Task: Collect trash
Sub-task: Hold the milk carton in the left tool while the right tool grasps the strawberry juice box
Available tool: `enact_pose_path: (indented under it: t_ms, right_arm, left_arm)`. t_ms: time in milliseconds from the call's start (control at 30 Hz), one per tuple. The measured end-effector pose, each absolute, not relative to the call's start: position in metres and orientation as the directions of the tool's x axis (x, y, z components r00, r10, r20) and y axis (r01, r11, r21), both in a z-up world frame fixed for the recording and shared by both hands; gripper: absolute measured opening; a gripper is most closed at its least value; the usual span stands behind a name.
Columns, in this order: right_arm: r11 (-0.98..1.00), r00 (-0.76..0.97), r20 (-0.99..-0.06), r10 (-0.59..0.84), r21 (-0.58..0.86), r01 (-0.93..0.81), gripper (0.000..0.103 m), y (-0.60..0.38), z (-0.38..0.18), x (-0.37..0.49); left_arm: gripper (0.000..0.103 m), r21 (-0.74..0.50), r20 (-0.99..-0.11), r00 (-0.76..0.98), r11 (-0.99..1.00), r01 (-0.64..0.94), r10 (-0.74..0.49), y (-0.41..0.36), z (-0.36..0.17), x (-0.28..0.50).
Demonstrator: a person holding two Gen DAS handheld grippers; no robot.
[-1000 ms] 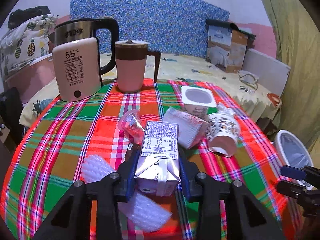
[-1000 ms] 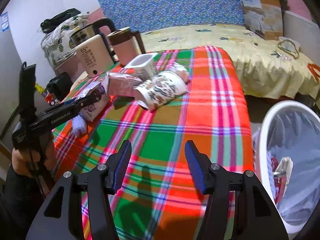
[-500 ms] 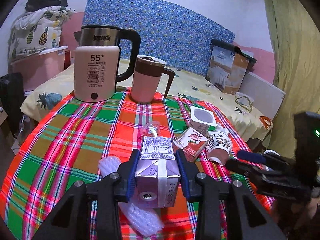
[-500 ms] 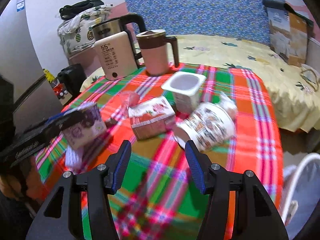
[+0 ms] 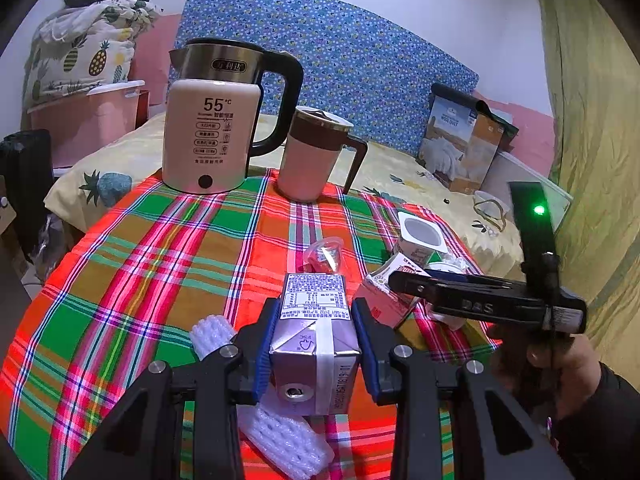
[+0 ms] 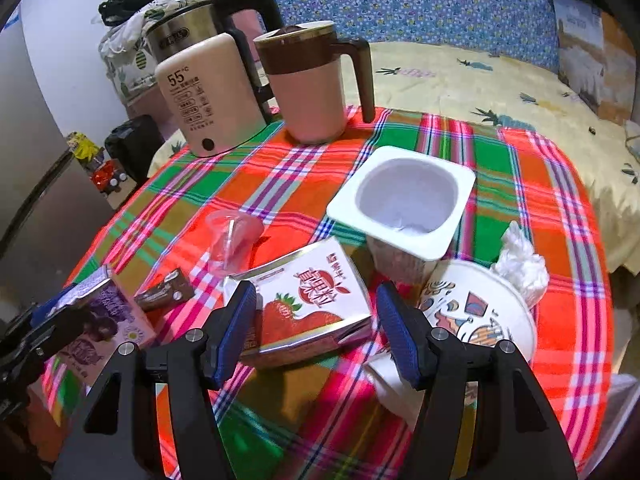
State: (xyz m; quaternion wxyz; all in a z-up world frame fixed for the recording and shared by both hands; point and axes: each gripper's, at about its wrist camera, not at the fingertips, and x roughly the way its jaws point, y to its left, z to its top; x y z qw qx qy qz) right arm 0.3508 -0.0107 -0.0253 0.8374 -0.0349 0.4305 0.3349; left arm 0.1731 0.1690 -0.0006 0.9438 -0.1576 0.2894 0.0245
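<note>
A purple drink carton [image 5: 315, 344] is clamped between the blue pads of the left gripper [image 5: 316, 344], above white foam netting [image 5: 280, 436] on the plaid tablecloth [image 5: 160, 240]. The right gripper [image 6: 316, 332] is held wide open, a strawberry milk carton [image 6: 308, 300] lying between its pads, untouched. Just beyond are seen a white yogurt cup [image 6: 404, 208], a patterned paper bowl [image 6: 476, 312] and a clear plastic cup [image 6: 232, 236]. Farthest stand a kettle [image 5: 216, 120] and a pink mug [image 5: 312, 156].
</note>
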Motion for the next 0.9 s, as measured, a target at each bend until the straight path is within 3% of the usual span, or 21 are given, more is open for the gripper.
enact_pose_path:
  t_ms: [167, 333, 567, 900]
  right_arm:
    - [0.682, 0.270, -0.745, 0.611, 0.322, -0.657, 0.064, -0.012, -0.025, 0.316]
    - [0.599, 0.228, -0.742, 0.630, 0.278, -0.751, 0.064, -0.008, -0.019, 0.285]
    - [0.621, 0.356, -0.707, 0.611, 0.149, -0.770, 0.064, -0.002, -0.004, 0.303]
    - [0.500, 0.189, -0.765, 0.616, 0.195, -0.844, 0.064, 0.018, -0.019, 0.340]
  left_arm:
    - [0.037, -0.292, -0.549, 0.835, 0.944, -0.154, -0.033, 0.173, 0.002, 0.170]
    - [0.037, -0.301, -0.543, 0.840, 0.939, -0.168, -0.024, 0.177, 0.004, 0.166]
    - [0.037, -0.304, -0.552, 0.833, 0.937, -0.169, -0.029, 0.177, 0.001, 0.167]
    - [0.037, -0.315, -0.556, 0.830, 0.934, -0.166, -0.040, 0.181, -0.004, 0.168]
